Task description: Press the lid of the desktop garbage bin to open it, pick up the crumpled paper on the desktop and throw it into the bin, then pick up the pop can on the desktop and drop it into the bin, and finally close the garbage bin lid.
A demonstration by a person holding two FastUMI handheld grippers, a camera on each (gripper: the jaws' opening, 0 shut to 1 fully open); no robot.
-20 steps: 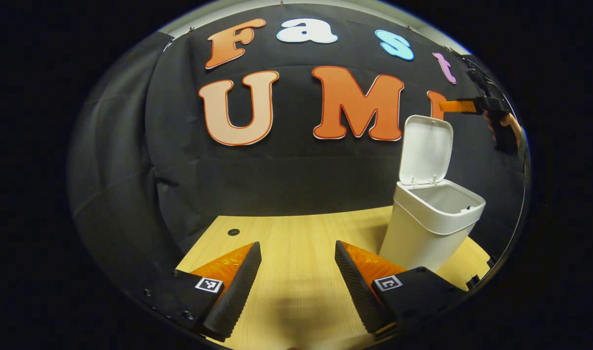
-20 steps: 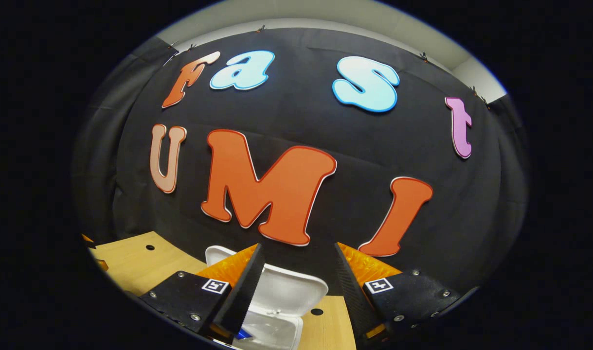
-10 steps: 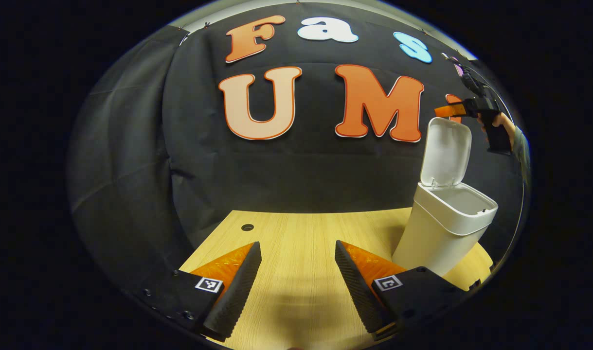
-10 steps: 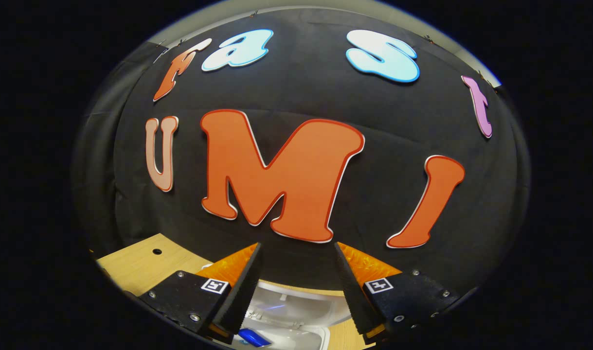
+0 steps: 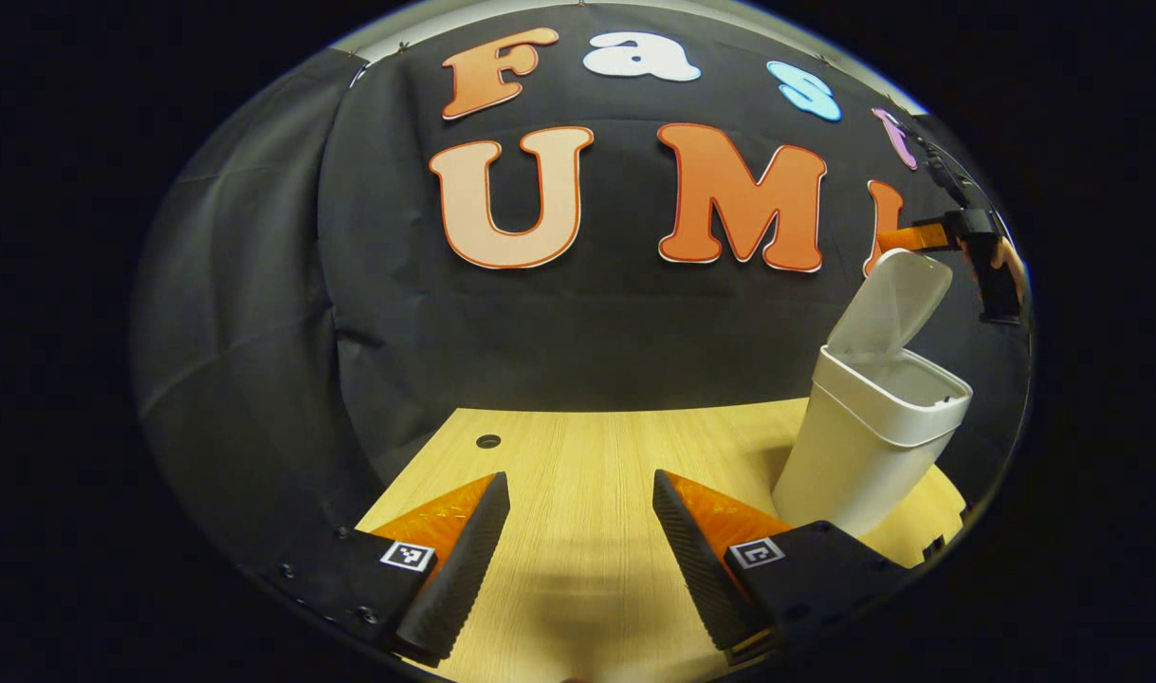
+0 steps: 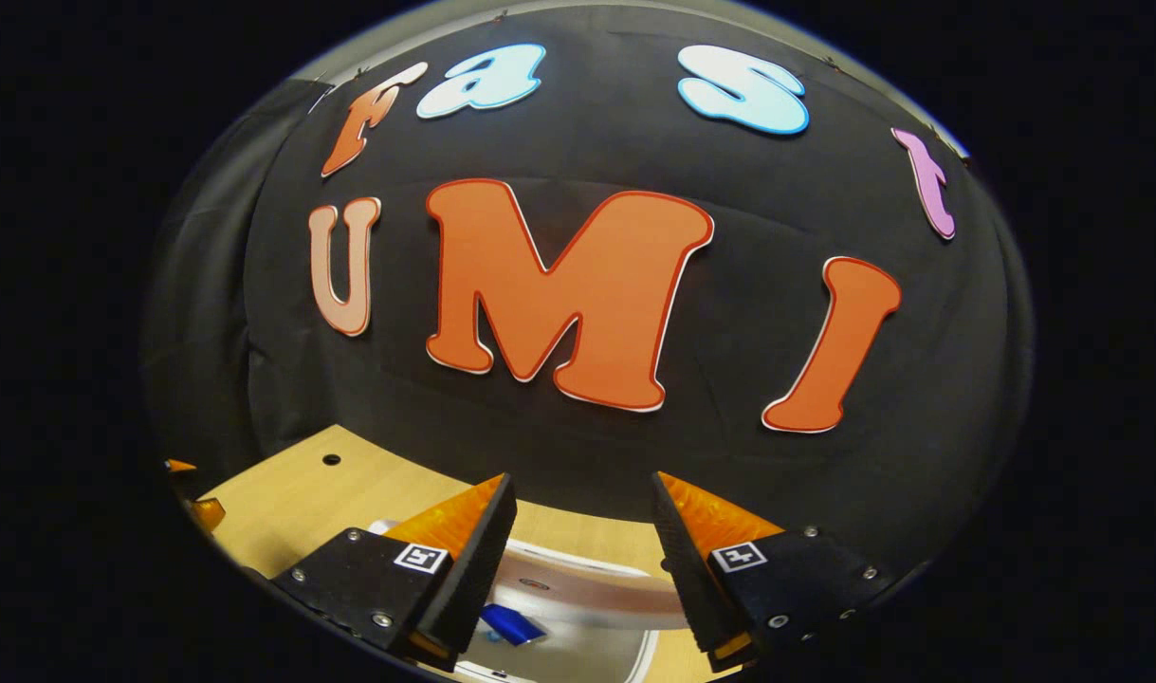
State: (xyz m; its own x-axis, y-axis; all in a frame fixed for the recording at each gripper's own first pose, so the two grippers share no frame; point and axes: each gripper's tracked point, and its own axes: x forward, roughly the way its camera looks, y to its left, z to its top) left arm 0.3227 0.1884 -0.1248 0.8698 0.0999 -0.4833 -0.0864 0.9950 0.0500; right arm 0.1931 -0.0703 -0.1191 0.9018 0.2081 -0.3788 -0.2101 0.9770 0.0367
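Above the white bin [image 5: 867,446], the right gripper [image 6: 579,560] hangs with fingers apart by the tilted lid [image 5: 895,302]; the left gripper [image 5: 578,560], also spread, hovers over the table [image 5: 578,455].

White plastic garbage bin [image 5: 862,455] stands upright on wooden table [image 5: 587,474], far right in left gripper view, near booth wall. Tall tapered body, rounded rectangular rim. Hinged lid [image 5: 895,302] half raised, tilted forward over opening. In right gripper view, bin mouth seen from above; blue pop can [image 6: 509,624] lies inside. Crumpled paper not discernible.
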